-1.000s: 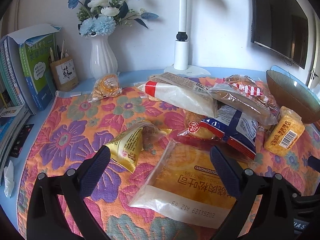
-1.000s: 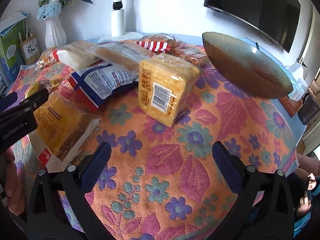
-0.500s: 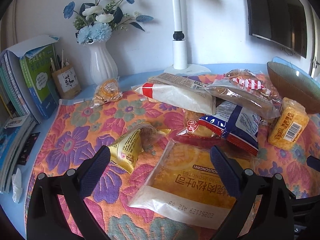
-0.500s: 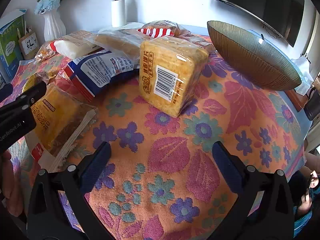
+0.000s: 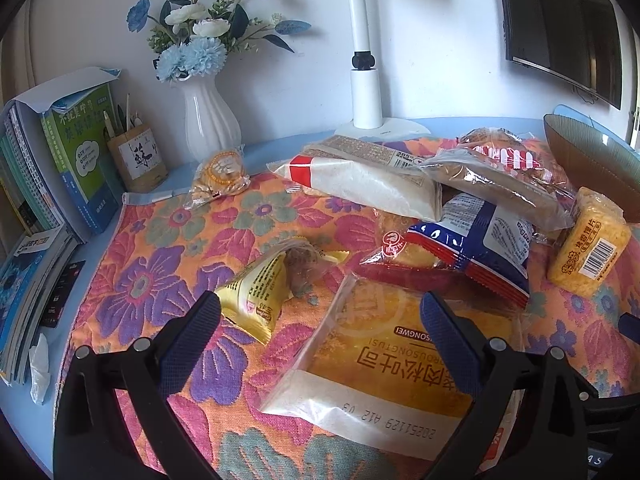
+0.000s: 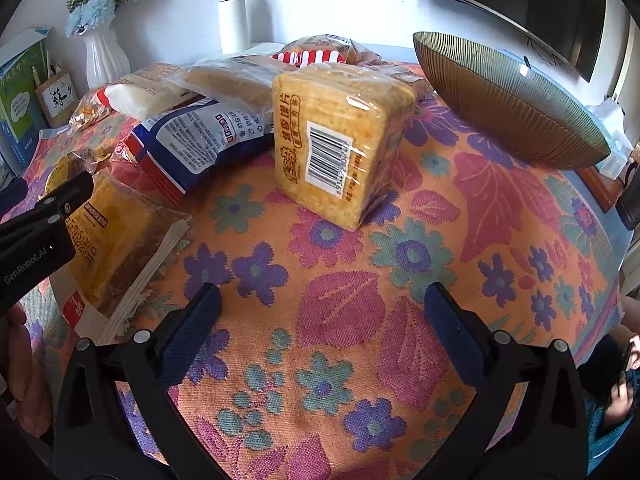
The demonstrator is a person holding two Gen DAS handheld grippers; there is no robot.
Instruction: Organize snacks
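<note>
Several snack packs lie on a floral cloth. My left gripper (image 5: 320, 320) is open, hovering over an orange toast bag (image 5: 384, 364); a small yellow pack (image 5: 260, 292) lies by its left finger. A blue-and-red bag (image 5: 468, 248), a white bag (image 5: 372, 184) and a round pastry (image 5: 218, 174) lie beyond. My right gripper (image 6: 320, 308) is open and empty, facing a yellow cracker block (image 6: 340, 140) a little ahead. The ribbed brown bowl (image 6: 508, 100) stands to the block's right. The left gripper also shows in the right wrist view (image 6: 44, 220).
A white vase with blue flowers (image 5: 208, 120), a pen holder (image 5: 138, 156) and books (image 5: 52, 160) stand at the back left. A white lamp post (image 5: 366, 80) stands at the back. A TV (image 6: 520, 4) hangs on the wall. The table edge runs at right.
My right gripper has moved forward toward the yellow cracker block, which looms larger. My left gripper has shifted slightly, staying over the orange toast bag. Both stay open.
</note>
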